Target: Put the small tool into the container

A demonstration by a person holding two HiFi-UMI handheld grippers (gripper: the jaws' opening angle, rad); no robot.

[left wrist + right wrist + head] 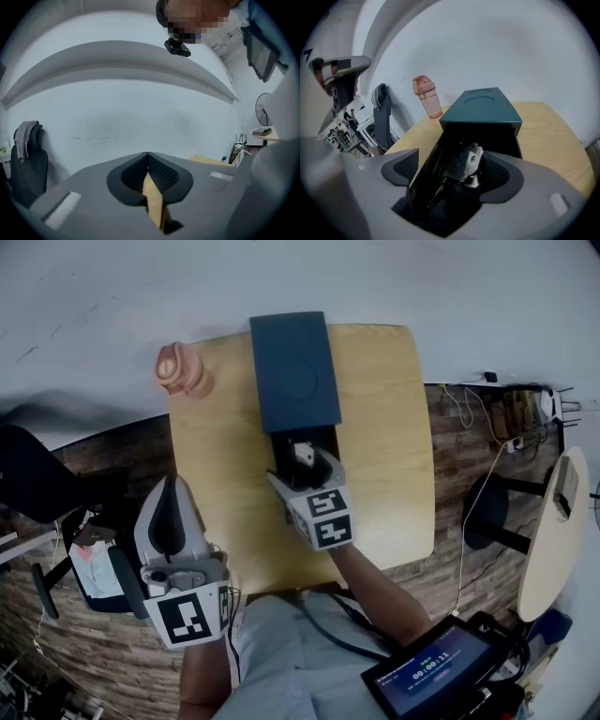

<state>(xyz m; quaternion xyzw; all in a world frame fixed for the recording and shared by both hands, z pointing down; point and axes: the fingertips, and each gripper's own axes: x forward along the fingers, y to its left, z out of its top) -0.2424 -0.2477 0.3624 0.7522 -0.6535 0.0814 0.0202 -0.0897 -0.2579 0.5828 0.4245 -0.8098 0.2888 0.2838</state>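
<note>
Grey left gripper, lower left of the head view: clenched on nothing, parked beside the light wooden table. Right gripper, frame centre: claw released, pads wide apart. Small silvery metal tool sits between them unpinched and appears to lie in the black inner tray of the dark teal box container. Reads as drop-off. To finish clean: keep the jaws wide, back straight out along the tray, don't snag the tool on the right pad. Pink plastic bottle stands beyond, upper left, well apart.
</note>
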